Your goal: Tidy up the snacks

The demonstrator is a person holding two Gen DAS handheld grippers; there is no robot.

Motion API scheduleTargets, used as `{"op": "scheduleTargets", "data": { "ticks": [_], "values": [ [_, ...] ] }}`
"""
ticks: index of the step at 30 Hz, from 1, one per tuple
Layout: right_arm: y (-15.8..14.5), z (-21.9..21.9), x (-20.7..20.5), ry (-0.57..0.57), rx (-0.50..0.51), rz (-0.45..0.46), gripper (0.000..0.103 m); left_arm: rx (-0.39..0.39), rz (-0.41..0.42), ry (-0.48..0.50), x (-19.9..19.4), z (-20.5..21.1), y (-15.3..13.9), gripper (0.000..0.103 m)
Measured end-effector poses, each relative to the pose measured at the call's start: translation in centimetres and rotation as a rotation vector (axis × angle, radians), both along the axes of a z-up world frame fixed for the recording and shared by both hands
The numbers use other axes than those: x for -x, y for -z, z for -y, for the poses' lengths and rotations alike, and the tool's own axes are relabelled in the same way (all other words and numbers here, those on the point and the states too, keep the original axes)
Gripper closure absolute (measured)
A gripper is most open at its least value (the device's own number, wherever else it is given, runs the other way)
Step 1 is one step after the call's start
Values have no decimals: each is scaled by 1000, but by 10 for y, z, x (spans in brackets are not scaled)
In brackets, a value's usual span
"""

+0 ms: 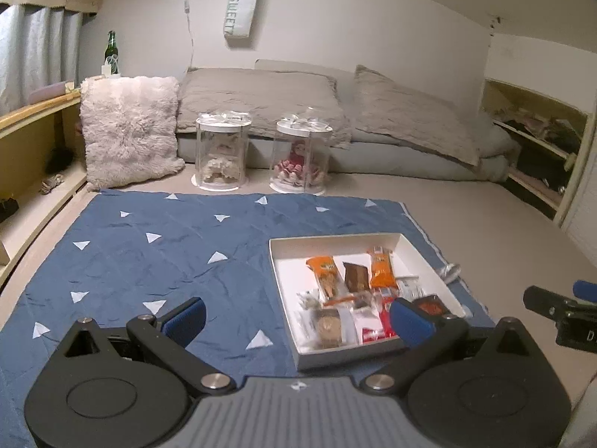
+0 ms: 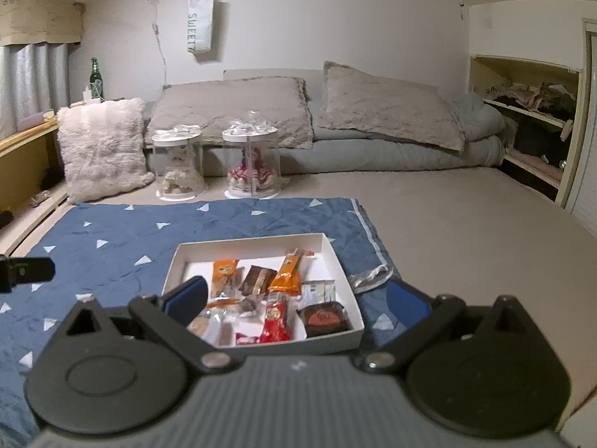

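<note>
A shallow white box (image 1: 283, 261) (image 2: 335, 257) lies on a blue mat with white triangles (image 1: 149, 246) (image 2: 130, 231). It holds several wrapped snacks: two orange packs (image 1: 381, 266) (image 2: 287, 274), a brown bar (image 1: 355, 275) (image 2: 257, 280), a red pack (image 2: 276, 321) and a dark round-cornered pack (image 2: 322, 317). My left gripper (image 1: 298, 317) hovers open over the mat at the box's near left corner, empty. My right gripper (image 2: 298, 300) hangs open just above the box's near edge, empty. Each gripper's tip shows at the edge of the other's view.
Two clear lidded jars (image 1: 222, 151) (image 1: 301, 155) stand on the floor beyond the mat, one with pale contents, one with red. A fluffy pillow (image 1: 130, 130) leans at left. Grey bedding (image 1: 335, 112) lies behind. Shelves (image 1: 537, 142) line both side walls.
</note>
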State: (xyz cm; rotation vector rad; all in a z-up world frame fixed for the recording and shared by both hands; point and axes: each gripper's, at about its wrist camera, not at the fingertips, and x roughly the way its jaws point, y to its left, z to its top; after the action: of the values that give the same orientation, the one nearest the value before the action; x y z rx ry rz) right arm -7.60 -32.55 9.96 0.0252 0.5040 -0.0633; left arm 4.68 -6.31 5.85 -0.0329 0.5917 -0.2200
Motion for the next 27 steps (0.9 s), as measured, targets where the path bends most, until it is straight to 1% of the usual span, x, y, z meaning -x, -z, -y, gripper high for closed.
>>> {"op": "scheduleTargets", "data": {
  "ticks": [2,6,13,18,27],
  "values": [
    [4,-3,12,-4,0,3,1,-19,13,2,10,0,4,0],
    [13,-8,28,-7,7,7,1,-29,34,2,25,-3,10,0],
    [27,-10,47,6,22,12,1,-56,37,-6,40,-10,21,0],
    [32,-7,45,-4,23,18,1,-71,32,-20,46,-13,31,0],
    [32,-6,42,-31,41,40,1,-88,52,-29,48,-11,35,0]
  ]
}}
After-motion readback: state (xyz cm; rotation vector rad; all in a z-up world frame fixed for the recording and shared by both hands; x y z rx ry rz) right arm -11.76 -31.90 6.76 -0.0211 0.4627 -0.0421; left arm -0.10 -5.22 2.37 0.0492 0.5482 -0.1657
